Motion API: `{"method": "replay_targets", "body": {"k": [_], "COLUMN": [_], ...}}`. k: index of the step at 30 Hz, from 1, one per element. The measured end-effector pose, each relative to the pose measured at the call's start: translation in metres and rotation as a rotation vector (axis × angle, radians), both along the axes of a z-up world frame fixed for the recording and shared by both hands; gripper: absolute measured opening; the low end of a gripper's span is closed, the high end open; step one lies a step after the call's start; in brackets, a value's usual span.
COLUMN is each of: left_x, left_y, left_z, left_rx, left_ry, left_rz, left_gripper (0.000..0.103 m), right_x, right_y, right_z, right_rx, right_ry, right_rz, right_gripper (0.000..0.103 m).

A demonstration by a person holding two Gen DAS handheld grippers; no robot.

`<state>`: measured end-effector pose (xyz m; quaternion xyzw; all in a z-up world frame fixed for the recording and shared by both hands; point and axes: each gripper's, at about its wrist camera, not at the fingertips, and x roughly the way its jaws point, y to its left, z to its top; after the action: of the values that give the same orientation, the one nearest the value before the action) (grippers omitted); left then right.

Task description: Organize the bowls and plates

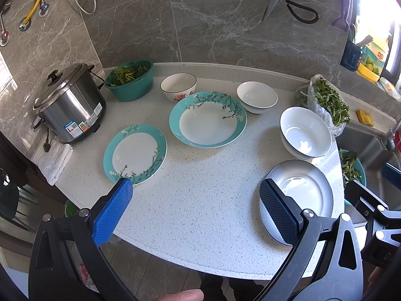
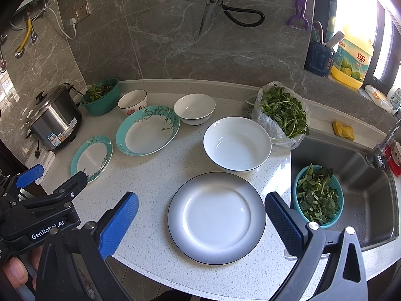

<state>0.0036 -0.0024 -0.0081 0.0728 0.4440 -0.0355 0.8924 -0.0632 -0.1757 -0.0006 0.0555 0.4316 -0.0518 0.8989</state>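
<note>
On the speckled counter lie a small teal floral plate (image 1: 135, 153) (image 2: 91, 158), a larger teal floral deep plate (image 1: 208, 119) (image 2: 147, 130), a white plate with dark rim (image 1: 298, 195) (image 2: 216, 217), a large white bowl (image 1: 305, 135) (image 2: 236, 144), a smaller white bowl (image 1: 257, 96) (image 2: 194, 107) and a flower-painted bowl (image 1: 178, 86) (image 2: 132, 101). My left gripper (image 1: 195, 190) hangs open above the front of the counter, empty. My right gripper (image 2: 201, 205) is open too, its fingers either side of the white plate and above it.
A steel cooker (image 1: 69, 105) and folded white cloth (image 1: 56, 159) sit at the left, a teal basket of greens (image 1: 130, 79) behind. A bag of greens (image 2: 282, 114) lies right of the bowls. The sink (image 2: 351, 190) holds another basket of greens (image 2: 317, 195). Scissors (image 2: 213, 7) hang on the wall.
</note>
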Motion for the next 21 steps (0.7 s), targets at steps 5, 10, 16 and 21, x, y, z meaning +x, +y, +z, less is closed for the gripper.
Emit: {"method": "replay_targets", "body": {"k": [5,10,16,21], "left_x": [-0.0006,-0.0006,-0.0006,-0.0007], "left_y": [0.0012,0.0008,0.0007,0.0006], "left_z": [-0.0016,-0.0015,-0.0014,-0.0016], "left_rx": [0.000,0.000,0.001,0.001], "left_ry": [0.001,-0.001,0.000,0.001], "left_rz": [0.000,0.000,0.000,0.000], "left_gripper": [0.103,0.103,0.103,0.103], "right_x": [-0.0009,-0.0017,-0.0018,0.0004], "right_y": [0.0001,0.0004,-0.0003,0.0001], "right_z": [-0.0007,-0.0017,-0.0007,-0.0019], "right_rx": [0.000,0.000,0.001,0.001], "right_ry": [0.000,0.000,0.000,0.002], "right_rz": [0.000,0.000,0.000,0.000], "right_gripper": [0.103,0.103,0.103,0.103]}}
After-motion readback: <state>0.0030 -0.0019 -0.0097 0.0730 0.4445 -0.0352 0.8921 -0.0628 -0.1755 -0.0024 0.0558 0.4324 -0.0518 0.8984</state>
